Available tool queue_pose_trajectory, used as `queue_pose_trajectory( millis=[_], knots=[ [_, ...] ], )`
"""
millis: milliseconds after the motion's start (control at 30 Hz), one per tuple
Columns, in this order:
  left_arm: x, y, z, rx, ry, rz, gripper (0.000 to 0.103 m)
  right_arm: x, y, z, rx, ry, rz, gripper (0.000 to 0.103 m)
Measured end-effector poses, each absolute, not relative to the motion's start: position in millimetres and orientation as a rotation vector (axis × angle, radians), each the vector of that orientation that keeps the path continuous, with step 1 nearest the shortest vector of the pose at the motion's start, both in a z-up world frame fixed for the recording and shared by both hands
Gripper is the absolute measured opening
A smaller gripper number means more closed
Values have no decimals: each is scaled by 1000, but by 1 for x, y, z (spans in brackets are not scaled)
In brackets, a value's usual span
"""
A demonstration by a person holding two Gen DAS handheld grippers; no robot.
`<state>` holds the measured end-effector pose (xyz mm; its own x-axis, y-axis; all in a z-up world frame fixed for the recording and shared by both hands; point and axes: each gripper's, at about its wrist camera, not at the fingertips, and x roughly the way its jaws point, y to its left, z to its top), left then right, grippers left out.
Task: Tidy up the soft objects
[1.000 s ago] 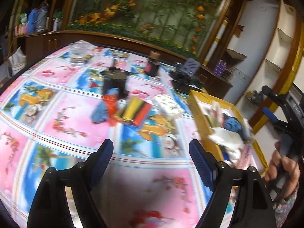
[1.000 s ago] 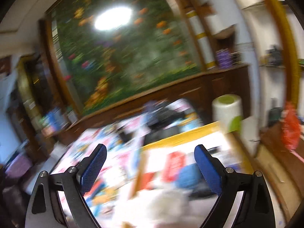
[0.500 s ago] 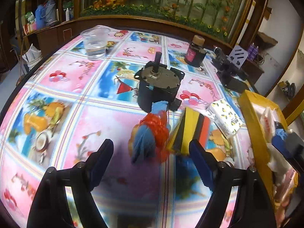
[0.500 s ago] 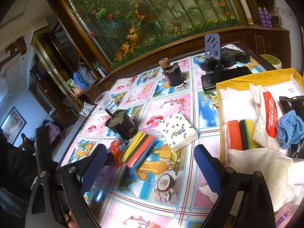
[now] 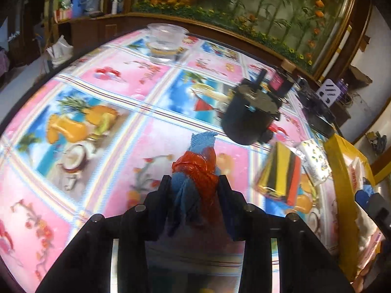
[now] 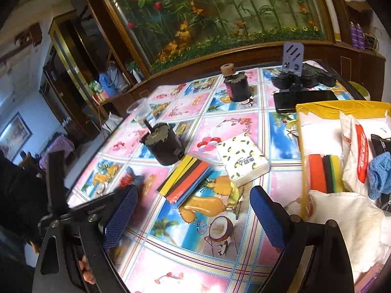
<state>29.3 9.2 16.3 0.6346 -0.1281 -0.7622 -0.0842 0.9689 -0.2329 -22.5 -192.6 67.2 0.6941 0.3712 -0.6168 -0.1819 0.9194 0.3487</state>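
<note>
Your left gripper point(image 5: 194, 190) is clamped on the blue cloth point(image 5: 188, 195), which is wound with red mesh point(image 5: 202, 171); the bundle fills the gap between the two fingers at the lower centre of the left wrist frame, and its blue tip pokes up past them over the bench point(image 5: 97, 122). Just above and to the right of that bundle stands the black motor point(image 5: 249, 119), and right of it lies the sponge pack point(image 5: 281, 171), striped yellow, black and red. The tissue pack point(image 5: 315, 158) sits just beyond the sponges, with the yellow tray point(image 5: 342, 171) along the right edge. A clear cup point(image 5: 166, 41) stands at the upper centre, well apart from the rest.

Your right gripper point(image 6: 193, 214) hangs open above the bench, with nothing between its blue pads point(image 6: 266, 219). In that frame the sponge pack point(image 6: 185, 178) lies at centre, touching the tissue pack point(image 6: 244, 158) on its right. The motor point(image 6: 163, 144) stands just up and left of the sponges. The tray point(image 6: 303, 151) takes the right side, holding a second sponge set point(image 6: 325, 173), a white wipes pack point(image 6: 356, 153), a blue cloth piece point(image 6: 378, 175) and a white cloth point(image 6: 347, 214) at its lower end. A dark jar point(image 6: 237, 88) and a phone point(image 6: 303, 100) sit further up the frame.
</note>
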Motion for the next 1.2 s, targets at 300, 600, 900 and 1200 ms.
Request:
queue_pose_trajectory(
  millis=[300,600,900,1200],
  knots=[
    [26,21,25,-253,840,43,37,27,-152,41,329,948,224,96],
    [22,29,29,-260,810,72,37,72,-108,24,225,1037,100,96],
    [21,26,31,-252,806,58,37,62,-100,18,49,1001,136,59],
    [19,10,33,-200,789,20,37,2,-144,25,169,918,335,51]
  ],
)
